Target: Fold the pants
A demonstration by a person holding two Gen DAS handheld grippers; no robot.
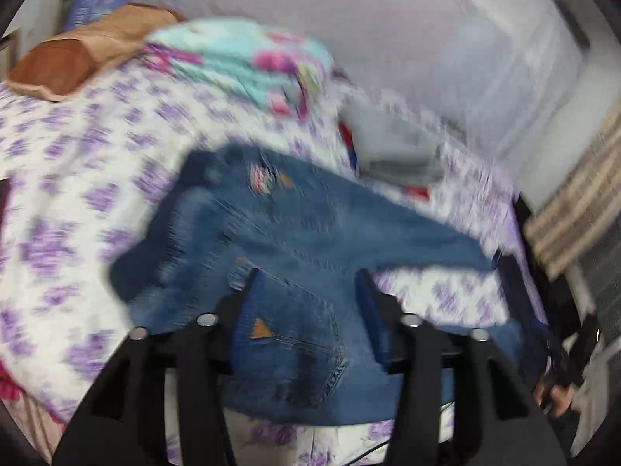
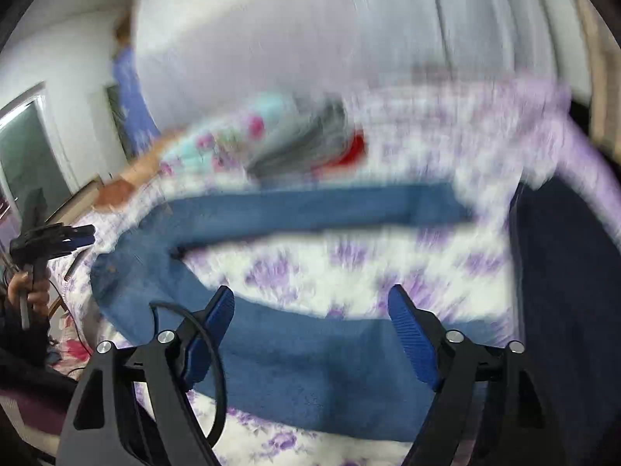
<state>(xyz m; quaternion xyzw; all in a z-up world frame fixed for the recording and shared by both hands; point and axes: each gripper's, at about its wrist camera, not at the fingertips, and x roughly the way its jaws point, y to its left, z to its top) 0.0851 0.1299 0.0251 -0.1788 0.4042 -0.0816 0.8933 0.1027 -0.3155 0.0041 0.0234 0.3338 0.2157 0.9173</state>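
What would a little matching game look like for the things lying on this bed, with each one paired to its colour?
Things:
1. jeans
2. bedsheet
3. pillow
4. folded garment

Colours:
a. grey
b. white with purple flowers
c. blue denim
d. brown

Pairs: 1-c, 2-b, 3-d, 4-a

The jeans lie spread on the bedsheet with the legs apart. The pillow sits at the far left corner, and the folded garment lies beyond the jeans, near the wall.
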